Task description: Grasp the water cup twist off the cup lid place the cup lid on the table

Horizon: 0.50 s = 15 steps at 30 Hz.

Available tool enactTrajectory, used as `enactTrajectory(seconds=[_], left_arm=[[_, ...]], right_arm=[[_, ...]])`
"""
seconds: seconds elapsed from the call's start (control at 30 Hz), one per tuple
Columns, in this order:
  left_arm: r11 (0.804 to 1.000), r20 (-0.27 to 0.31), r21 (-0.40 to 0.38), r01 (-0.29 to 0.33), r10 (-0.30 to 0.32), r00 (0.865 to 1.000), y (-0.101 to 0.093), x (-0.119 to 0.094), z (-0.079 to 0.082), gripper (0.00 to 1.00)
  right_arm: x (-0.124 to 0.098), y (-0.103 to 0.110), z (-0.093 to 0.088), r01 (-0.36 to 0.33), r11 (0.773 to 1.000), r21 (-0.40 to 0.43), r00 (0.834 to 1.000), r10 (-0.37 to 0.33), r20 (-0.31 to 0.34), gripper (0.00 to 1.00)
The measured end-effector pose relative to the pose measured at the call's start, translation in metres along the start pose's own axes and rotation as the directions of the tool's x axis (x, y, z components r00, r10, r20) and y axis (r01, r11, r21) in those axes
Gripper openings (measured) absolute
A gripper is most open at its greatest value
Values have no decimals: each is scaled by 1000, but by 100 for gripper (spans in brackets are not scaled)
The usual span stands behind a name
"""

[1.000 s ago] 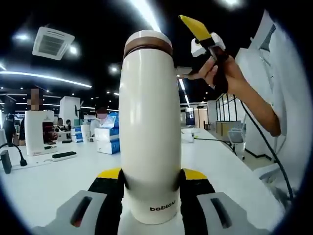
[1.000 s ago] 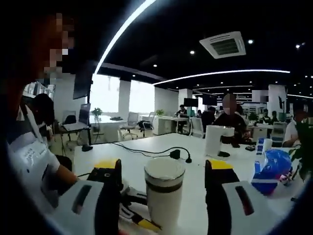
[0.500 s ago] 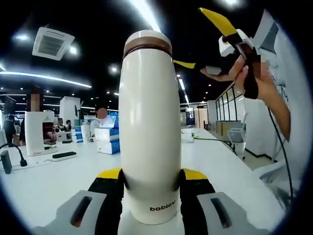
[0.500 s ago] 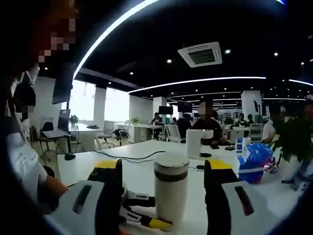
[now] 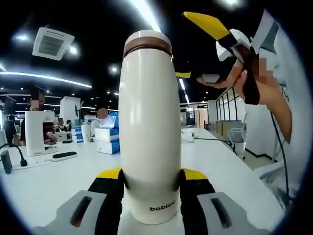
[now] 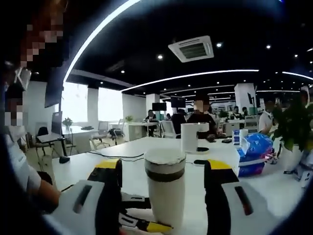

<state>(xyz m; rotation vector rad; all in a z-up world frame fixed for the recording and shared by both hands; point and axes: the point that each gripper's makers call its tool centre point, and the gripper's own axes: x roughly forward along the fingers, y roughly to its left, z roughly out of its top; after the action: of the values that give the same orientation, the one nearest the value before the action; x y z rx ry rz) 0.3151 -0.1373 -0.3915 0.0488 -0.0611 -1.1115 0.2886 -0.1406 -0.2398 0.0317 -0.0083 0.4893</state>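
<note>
- Left gripper (image 5: 150, 188) clamps the cup (image 5: 149, 127) base.
- Right gripper (image 6: 164, 178), jaws wide, has closed in around the lid (image 6: 165, 164); twisting comes next.

In the left gripper view, the base of the water cup (image 5: 148, 142) is cut off by the bottom edge, and its lower sides are covered by the jaws of the left gripper (image 5: 149, 188). The seam between the cup lid (image 5: 147, 43) and the body is seen only as a dark band. The right gripper (image 5: 200, 49) is partly hidden by the hand (image 5: 254, 78) wrapped around it, and one of its jaws is partly concealed behind the cup.

In the right gripper view, the lower part of the cup is cut off by the bottom edge. The contents of the blue bag (image 6: 254, 149) cannot be made out.
</note>
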Motion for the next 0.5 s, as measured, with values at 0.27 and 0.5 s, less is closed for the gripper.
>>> enactTrajectory(seconds=[0.27, 0.5], left_arm=[[1000, 0, 1, 1, -1, 1000, 0, 0, 0, 46], [1000, 0, 1, 2, -2, 1000, 0, 1, 0, 46]], right_arm=[[16, -7, -4, 21, 1000, 0, 999, -21, -29, 70], [25, 0, -2, 8, 1000, 4, 1000, -8, -22, 63]])
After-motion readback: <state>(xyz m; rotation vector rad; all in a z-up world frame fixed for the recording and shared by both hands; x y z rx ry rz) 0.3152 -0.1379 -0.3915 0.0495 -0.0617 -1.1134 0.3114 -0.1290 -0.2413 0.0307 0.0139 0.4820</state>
